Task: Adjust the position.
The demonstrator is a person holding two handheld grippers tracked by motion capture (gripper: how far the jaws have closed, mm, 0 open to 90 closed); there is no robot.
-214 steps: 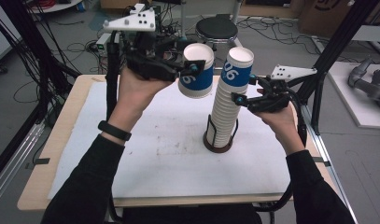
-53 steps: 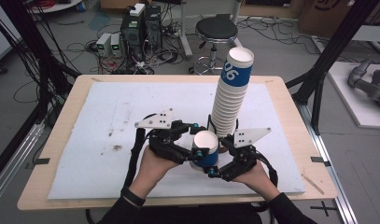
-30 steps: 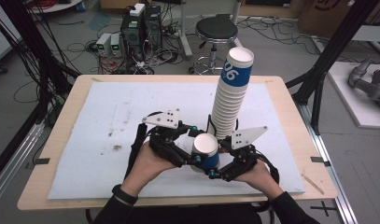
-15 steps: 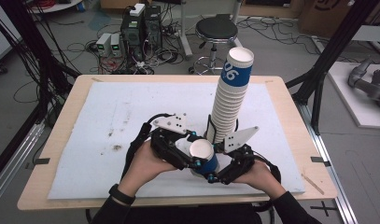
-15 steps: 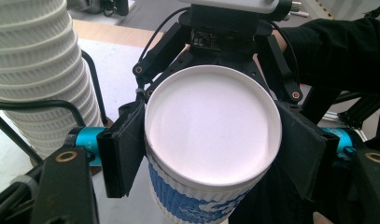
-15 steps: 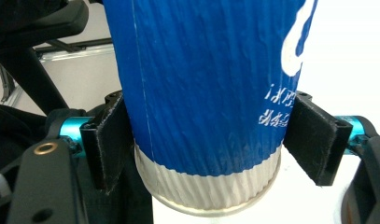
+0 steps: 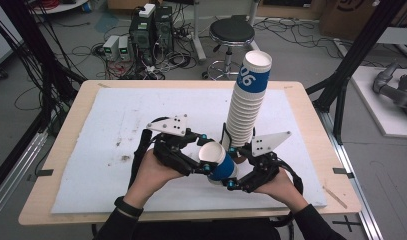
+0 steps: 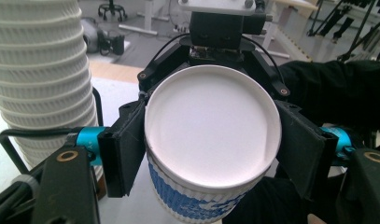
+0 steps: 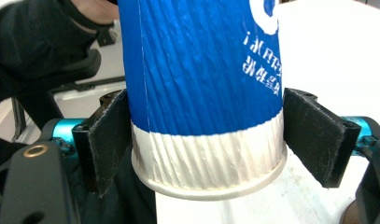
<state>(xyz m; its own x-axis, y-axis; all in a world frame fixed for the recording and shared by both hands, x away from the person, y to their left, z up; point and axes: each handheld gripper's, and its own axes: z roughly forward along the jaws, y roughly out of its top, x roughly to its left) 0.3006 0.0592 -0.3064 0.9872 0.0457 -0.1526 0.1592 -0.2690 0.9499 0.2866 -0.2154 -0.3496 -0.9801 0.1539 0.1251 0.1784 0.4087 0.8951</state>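
High view has your two tools meeting near the surface's front edge, with the paper cup [image 7: 218, 161] tilted between them. Your left tool [image 7: 200, 161] has just closed and now clamps the cup near its rim; your right tool [image 7: 230, 180] has just been opening, its pads slack beside the cup's base. Judged so, the cup passes leftward. It's blue-banded, ribbed, white inside, undented, just before the tall cup stack [image 7: 246, 110].
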